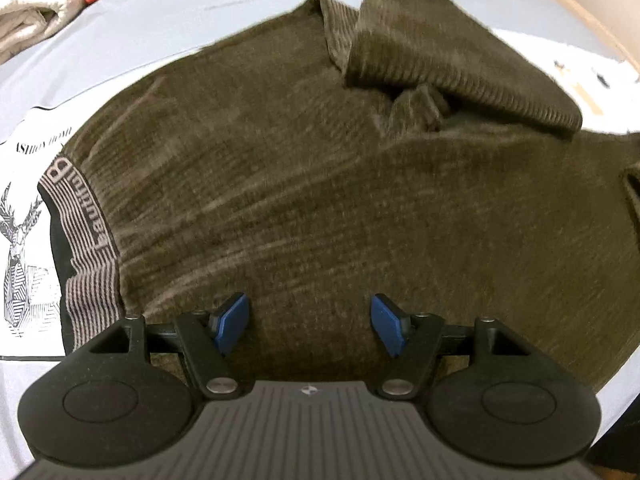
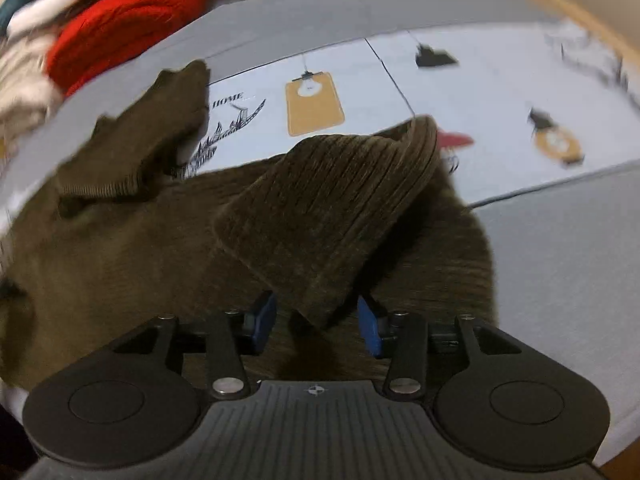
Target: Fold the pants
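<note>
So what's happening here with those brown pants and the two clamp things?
A person is folding olive-brown corduroy pants spread on a printed cloth, using two hand-held grippers. The left gripper hovers open over the flat fabric, holding nothing. The right gripper is open too, with a folded-over pant leg end lying between its fingers, not clamped. Other clothes, including a red garment, sit piled behind.

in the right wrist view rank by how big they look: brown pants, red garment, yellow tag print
1. brown pants, though nearness to the camera inflates them
2. red garment
3. yellow tag print
</note>
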The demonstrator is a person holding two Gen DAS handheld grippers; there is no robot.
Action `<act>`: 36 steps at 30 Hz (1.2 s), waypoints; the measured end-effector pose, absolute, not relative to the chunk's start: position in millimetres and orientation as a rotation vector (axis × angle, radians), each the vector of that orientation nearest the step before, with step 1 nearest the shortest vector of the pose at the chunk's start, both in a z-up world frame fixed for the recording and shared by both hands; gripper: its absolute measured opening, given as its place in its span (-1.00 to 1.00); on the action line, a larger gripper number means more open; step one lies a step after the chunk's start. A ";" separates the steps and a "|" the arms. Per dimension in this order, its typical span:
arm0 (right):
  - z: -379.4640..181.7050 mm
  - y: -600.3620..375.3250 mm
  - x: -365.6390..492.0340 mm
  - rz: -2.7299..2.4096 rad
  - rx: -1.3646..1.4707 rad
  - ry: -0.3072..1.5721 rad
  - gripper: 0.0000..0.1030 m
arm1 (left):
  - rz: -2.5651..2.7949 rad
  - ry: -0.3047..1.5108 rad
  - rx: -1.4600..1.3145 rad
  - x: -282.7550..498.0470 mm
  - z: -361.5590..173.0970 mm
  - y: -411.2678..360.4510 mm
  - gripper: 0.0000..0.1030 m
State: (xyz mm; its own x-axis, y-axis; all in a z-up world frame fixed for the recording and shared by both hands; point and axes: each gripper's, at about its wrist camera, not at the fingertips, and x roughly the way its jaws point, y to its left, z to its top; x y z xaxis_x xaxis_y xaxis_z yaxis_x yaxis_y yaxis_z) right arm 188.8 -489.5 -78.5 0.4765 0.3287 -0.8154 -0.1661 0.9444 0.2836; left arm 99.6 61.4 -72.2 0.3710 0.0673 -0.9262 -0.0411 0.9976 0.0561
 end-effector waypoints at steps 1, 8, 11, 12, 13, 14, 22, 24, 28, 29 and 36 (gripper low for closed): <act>-76.2 -489.7 195.3 0.301 0.180 1.025 -0.56 | 0.067 1.188 0.037 101.0 -72.5 60.2 0.42; 18.7 -489.6 186.8 0.257 0.336 0.399 -0.47 | 0.076 1.149 -0.001 103.6 -63.9 66.5 0.43; 8.8 -467.7 195.8 0.325 0.251 0.563 -0.33 | 0.068 1.161 0.020 104.0 -66.9 63.9 0.43; -2.9 -454.6 197.7 0.383 0.171 0.671 -0.34 | 0.067 1.165 0.022 103.9 -67.4 63.3 0.43; -11.8 -443.2 194.5 0.420 0.086 0.724 -0.34 | 0.066 1.167 0.020 103.0 -67.7 64.4 0.43; -21.6 -428.7 186.8 0.456 -0.035 0.761 -0.34 | 0.066 1.168 0.017 102.5 -67.8 65.0 0.43; -71.6 -383.5 123.8 0.617 -0.528 0.861 0.17 | 0.069 1.185 0.010 102.9 -72.4 65.6 0.46; -81.8 -378.2 125.0 0.622 -0.588 0.875 0.13 | 0.069 1.190 0.027 104.2 -75.2 64.8 0.46; -82.0 -378.0 131.0 0.626 -0.582 0.868 -0.70 | 0.069 1.175 0.023 104.3 -71.4 65.3 0.47; -75.0 -381.9 132.5 0.613 -0.541 0.852 -0.74 | 0.069 1.173 0.012 103.3 -70.2 65.8 0.47; 23.1 -563.8 151.7 0.142 0.274 0.521 -0.76 | 0.101 1.175 -0.008 102.0 -70.3 75.7 0.47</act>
